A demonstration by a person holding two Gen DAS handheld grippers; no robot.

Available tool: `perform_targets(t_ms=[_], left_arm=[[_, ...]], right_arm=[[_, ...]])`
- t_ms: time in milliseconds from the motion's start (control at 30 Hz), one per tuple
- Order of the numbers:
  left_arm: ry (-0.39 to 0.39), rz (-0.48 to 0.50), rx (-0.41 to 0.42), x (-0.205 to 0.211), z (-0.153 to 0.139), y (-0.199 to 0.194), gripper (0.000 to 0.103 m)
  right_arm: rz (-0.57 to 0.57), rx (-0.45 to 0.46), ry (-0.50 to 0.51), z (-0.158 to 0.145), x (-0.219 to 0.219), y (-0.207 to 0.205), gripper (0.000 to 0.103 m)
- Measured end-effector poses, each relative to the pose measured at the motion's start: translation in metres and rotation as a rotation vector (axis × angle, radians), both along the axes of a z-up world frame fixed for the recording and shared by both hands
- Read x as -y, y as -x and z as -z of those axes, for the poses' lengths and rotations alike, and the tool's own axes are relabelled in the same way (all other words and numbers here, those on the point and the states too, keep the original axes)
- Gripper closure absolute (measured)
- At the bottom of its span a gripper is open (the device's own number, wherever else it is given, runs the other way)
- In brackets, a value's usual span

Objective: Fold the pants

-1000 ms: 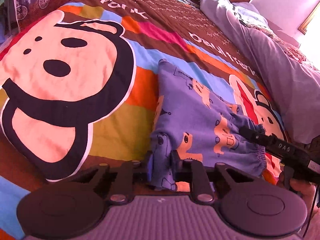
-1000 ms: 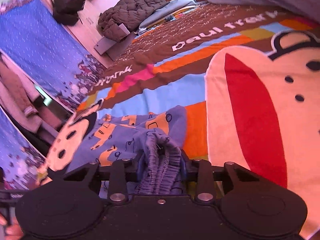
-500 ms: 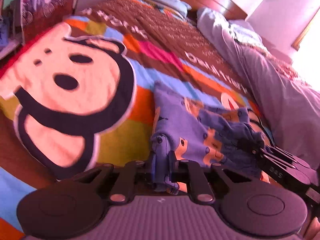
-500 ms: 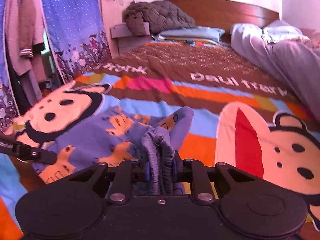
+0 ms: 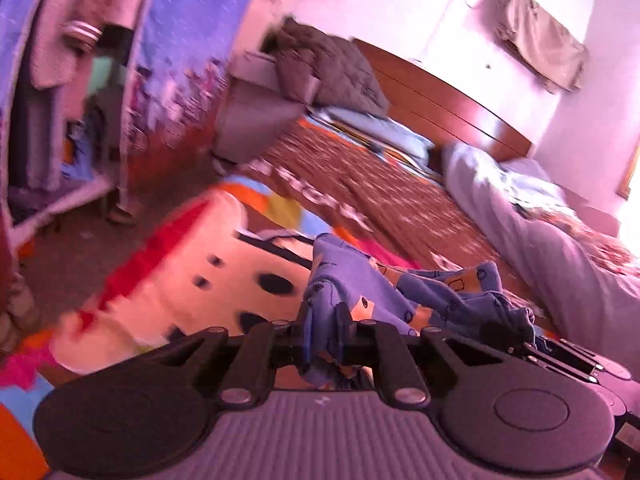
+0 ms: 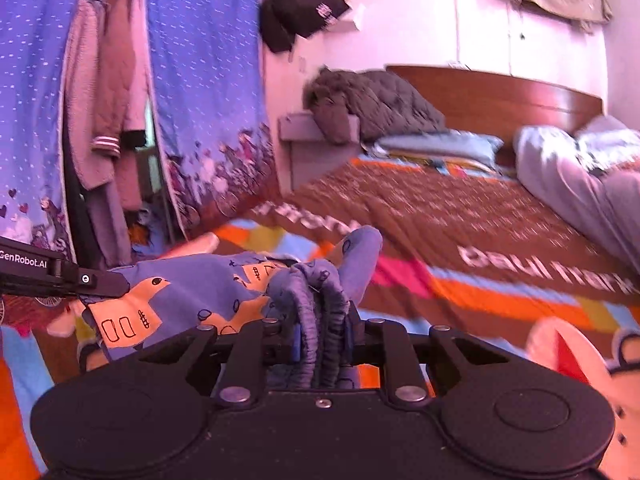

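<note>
Pants [image 5: 352,280]: small blue pair printed with orange cartoon vehicles, held between the two grippers above the bedspread [image 5: 168,280]; seen also in the right wrist view [image 6: 192,288].
Left gripper [image 5: 323,328]: jaws nearly together, clamped on a bunched edge of the blue cloth, a tuft of which hangs below the pads.
Right gripper [image 6: 322,338]: jaws narrow, clamped on the gathered elastic waistband [image 6: 316,304], which stands as ribbed folds between the pads.
Cloth shape: slack and crumpled between the two grips; one rounded fold rises behind the waistband in the right wrist view, the rest spreads towards the other tool at the left edge [image 6: 60,276].
Other tool in left view: the right gripper's fingers [image 5: 560,356] lie at the lower right, gripping the dark far end of the pants.
Surroundings: headboard [image 6: 500,96], grey quilted jacket [image 6: 372,104], pale duvet [image 5: 540,248], blue curtain [image 6: 200,80], hanging clothes [image 6: 104,92].
Change from the earlier frames: a second ago the pants lay flat on the bedspread, with both cameras aimed down at it; now the garment is raised and drawn together, and both views take in the wall and the headboard. The background is motion-blurred.
</note>
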State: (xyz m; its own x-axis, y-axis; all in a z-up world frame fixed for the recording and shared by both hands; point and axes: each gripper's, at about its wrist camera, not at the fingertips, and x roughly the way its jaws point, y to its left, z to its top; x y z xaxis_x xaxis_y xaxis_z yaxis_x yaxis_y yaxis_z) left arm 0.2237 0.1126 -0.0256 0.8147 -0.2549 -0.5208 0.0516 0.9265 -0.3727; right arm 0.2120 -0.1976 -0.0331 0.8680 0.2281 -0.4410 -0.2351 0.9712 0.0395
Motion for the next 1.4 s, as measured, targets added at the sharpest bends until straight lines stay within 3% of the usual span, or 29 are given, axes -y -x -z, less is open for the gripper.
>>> perform_targets(t_ms=[100,200,300,467,567,633,667,700,767,900,967,1067,1200,1267,1400], left_arm=[[-0.040,-0.059,-0.087,-0.008,0.011,-0.014,0.091],[-0.021,-0.083,-0.231,-0.018,0.032,-0.030,0.091],[-0.001,-0.072,-0.270,-0.025,0.043,-0.033,0.091],[0.010,-0.049,-0.286,-0.031,0.054,-0.033,0.089],[0.002,-0.050,-0.289,-0.032,0.057,-0.033,0.083],[-0.007,-0.054,-0.287,-0.035,0.059,-0.027,0.073],[-0.007,-0.057,-0.286,-0.036,0.059,-0.026,0.070],[0.002,-0.057,-0.281,-0.038,0.060,-0.024,0.070],[0.008,-0.053,-0.270,-0.040,0.059,-0.019,0.066],[-0.047,-0.055,-0.188,-0.037,0.050,-0.004,0.057],[-0.097,-0.031,-0.118,-0.031,0.040,0.008,0.033],[-0.155,-0.011,-0.017,-0.021,0.025,0.028,0.018],[-0.190,-0.025,0.062,-0.013,0.016,0.059,0.008],[-0.180,-0.031,0.076,-0.010,0.012,0.070,0.001],[-0.135,-0.028,0.107,-0.007,0.005,0.088,0.000]], right_arm=[[-0.035,-0.008,0.026,0.007,-0.026,-0.025,0.083],[-0.047,-0.093,0.045,0.028,-0.045,-0.050,0.083],[-0.020,-0.185,0.094,0.054,-0.054,-0.064,0.083],[0.037,-0.234,-0.041,0.070,-0.033,-0.066,0.080],[0.043,-0.240,-0.010,0.072,-0.038,-0.068,0.067],[0.060,-0.250,-0.014,0.072,-0.039,-0.068,0.059],[0.075,-0.253,-0.021,0.073,-0.037,-0.068,0.050],[0.093,-0.256,-0.023,0.074,-0.033,-0.068,0.036],[0.135,-0.259,-0.009,0.072,-0.029,-0.068,0.022],[0.194,-0.258,-0.031,0.061,-0.015,-0.054,0.010],[0.212,-0.255,-0.100,0.053,-0.009,-0.039,0.001],[0.187,-0.231,-0.163,0.042,-0.008,-0.012,0.001],[0.161,-0.157,-0.140,0.023,-0.017,0.026,0.001],[0.148,-0.112,-0.128,0.013,-0.021,0.044,0.001],[0.148,-0.027,-0.126,-0.005,-0.022,0.081,0.001]])
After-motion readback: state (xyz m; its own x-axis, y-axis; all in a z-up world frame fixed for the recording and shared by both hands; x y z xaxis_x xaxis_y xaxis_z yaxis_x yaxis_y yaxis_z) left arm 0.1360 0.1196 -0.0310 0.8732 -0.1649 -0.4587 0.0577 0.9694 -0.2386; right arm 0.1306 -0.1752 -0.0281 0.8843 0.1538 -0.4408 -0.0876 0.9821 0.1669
